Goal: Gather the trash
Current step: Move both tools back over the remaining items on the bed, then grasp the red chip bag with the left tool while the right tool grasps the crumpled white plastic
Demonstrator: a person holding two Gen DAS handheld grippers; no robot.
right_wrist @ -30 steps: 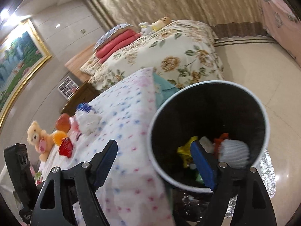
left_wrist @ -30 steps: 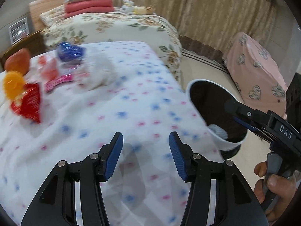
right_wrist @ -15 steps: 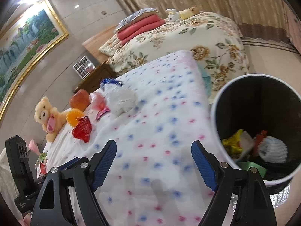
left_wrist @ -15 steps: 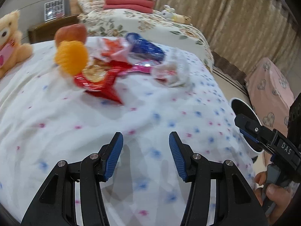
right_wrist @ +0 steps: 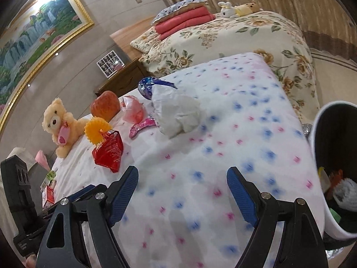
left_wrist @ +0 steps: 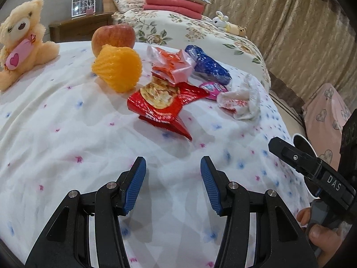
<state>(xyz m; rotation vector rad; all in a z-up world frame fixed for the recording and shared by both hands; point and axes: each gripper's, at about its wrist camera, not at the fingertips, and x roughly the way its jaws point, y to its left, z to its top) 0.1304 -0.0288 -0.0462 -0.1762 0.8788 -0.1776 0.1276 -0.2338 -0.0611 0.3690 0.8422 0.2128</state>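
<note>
Nearest me, my left gripper (left_wrist: 173, 183) hung over bare bedspread with its jaws partly apart and nothing between them; my right gripper (right_wrist: 181, 193) stood wide and equally empty. A second earlier the right wrist camera had been looking almost straight into the bin (right_wrist: 332, 156), and now the bin had slid off to about 3 o'clock in that view, some trash visible inside. Both views had swung back over the bed (left_wrist: 67, 134), which I took to mean one drop was finished and I was lining up the next pick.

Beyond the left jaws, at 12 o'clock, lay the red snack wrapper (left_wrist: 165, 105), with the crumpled white tissue (left_wrist: 243, 102) at about 1 o'clock. Farther off sat the orange foam net (left_wrist: 118, 68), the pink wrapper (left_wrist: 174, 65) and the blue wrapper (left_wrist: 210, 67). The apple (left_wrist: 113, 36) and teddy bear (left_wrist: 21, 42) looked like keepers.
</note>
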